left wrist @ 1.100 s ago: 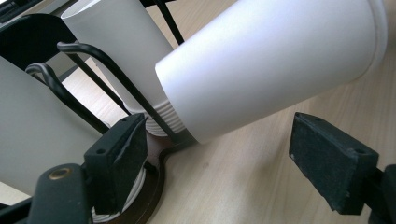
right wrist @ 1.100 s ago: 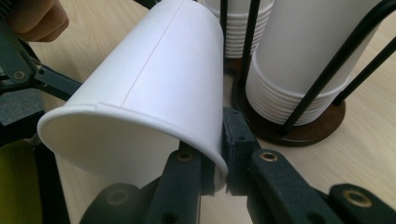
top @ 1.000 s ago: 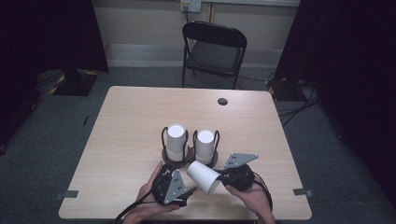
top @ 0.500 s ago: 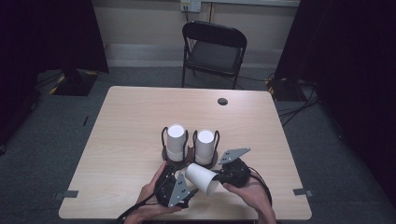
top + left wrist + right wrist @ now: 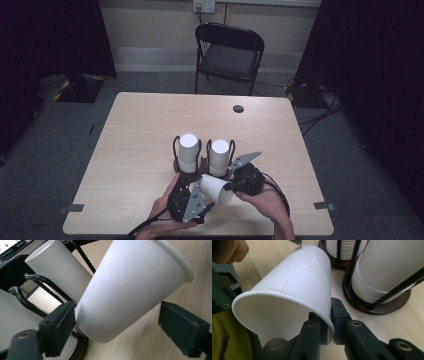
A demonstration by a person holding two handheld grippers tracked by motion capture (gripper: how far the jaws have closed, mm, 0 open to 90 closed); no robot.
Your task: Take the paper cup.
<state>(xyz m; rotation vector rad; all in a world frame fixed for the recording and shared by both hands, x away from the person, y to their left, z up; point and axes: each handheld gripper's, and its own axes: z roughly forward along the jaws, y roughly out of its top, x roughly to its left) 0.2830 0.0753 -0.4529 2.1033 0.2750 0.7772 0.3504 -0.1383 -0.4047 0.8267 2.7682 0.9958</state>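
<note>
A white paper cup point(image 5: 214, 190) lies tilted on its side above the table's near edge. My right gripper point(image 5: 231, 188) is shut on its rim, one jaw inside the mouth and one outside, as the right gripper view shows point(image 5: 329, 317) on the cup point(image 5: 294, 287). My left gripper point(image 5: 202, 184) has just been opening its jaws. They stand wide around the cup's base point(image 5: 130, 285); one jaw rests near the side, the other is well apart. Just beyond stand two black wire racks with stacked white cups, the left rack point(image 5: 188, 150) and the right rack point(image 5: 219, 152).
The light wooden table point(image 5: 140, 130) has a small dark round hole point(image 5: 238, 108) near its far edge. A black folding chair point(image 5: 230, 50) stands behind it. Cables trail from both grippers over the near edge.
My right gripper has shifted a little toward the racks, carrying the cup by its rim. The left hand has stayed where it was.
</note>
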